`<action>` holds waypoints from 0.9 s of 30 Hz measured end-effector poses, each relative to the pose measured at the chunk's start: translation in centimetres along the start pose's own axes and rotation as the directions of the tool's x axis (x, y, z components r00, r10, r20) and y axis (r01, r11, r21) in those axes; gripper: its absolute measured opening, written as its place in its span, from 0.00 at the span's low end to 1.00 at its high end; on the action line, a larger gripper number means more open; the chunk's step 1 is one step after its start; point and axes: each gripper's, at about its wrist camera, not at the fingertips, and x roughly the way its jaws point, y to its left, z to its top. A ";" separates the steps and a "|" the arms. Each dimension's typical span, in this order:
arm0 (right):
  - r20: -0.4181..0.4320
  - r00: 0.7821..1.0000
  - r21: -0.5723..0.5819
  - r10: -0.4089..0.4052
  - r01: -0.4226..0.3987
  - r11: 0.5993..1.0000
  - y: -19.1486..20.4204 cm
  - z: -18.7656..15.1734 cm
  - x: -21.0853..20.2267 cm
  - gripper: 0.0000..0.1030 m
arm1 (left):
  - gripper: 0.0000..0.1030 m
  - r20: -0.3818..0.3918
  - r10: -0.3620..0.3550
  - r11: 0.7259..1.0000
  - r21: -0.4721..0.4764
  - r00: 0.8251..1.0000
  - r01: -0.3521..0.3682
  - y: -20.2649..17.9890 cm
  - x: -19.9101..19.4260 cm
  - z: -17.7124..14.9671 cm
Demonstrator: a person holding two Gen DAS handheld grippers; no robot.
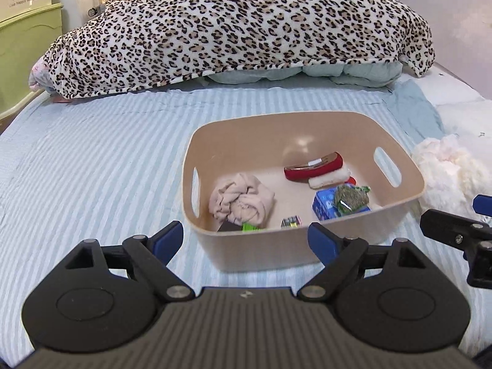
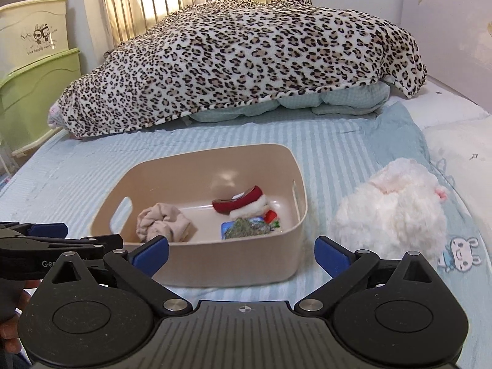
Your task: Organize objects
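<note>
Right of bin (image 2: 215,264): fluffy toy (image 2: 390,209).

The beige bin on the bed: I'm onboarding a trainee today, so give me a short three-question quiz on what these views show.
1. True or false: the white fluffy toy lies inside the beige bin.
2. Multiple choice: the crumpled pink cloth in the bin lies nearer which wall? A) the wall with the left tool's side handle slot B) the far wall C) the opposite side wall, by the toy
3. Fill in: both the left tool and the right tool are ____ and hold nothing.

Key: 1 false, it lies on the bed beside the bin; 2 A; 3 open.
</note>
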 end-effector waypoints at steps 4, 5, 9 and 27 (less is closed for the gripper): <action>-0.006 1.000 -0.005 0.003 -0.003 1.000 0.4 -1.1 -1.4 1.00 | 0.86 0.007 0.011 1.000 -0.001 1.000 -0.011 0.3 -1.3 -1.3; -0.009 1.000 -0.008 0.003 -0.003 1.000 0.6 -1.4 -1.6 1.00 | 0.86 0.014 0.016 1.000 -0.008 1.000 -0.016 0.4 -1.7 -1.7; -0.019 1.000 -0.030 0.009 -0.009 0.999 1.4 -2.4 -2.7 1.00 | 0.86 0.010 0.002 1.000 -0.008 1.000 -0.002 0.7 -2.9 -2.7; -0.015 0.999 0.013 0.040 -0.040 0.999 1.6 -6.4 -9.3 1.00 | 0.91 0.045 -0.020 1.000 -0.005 0.999 0.020 1.0 -9.5 -7.4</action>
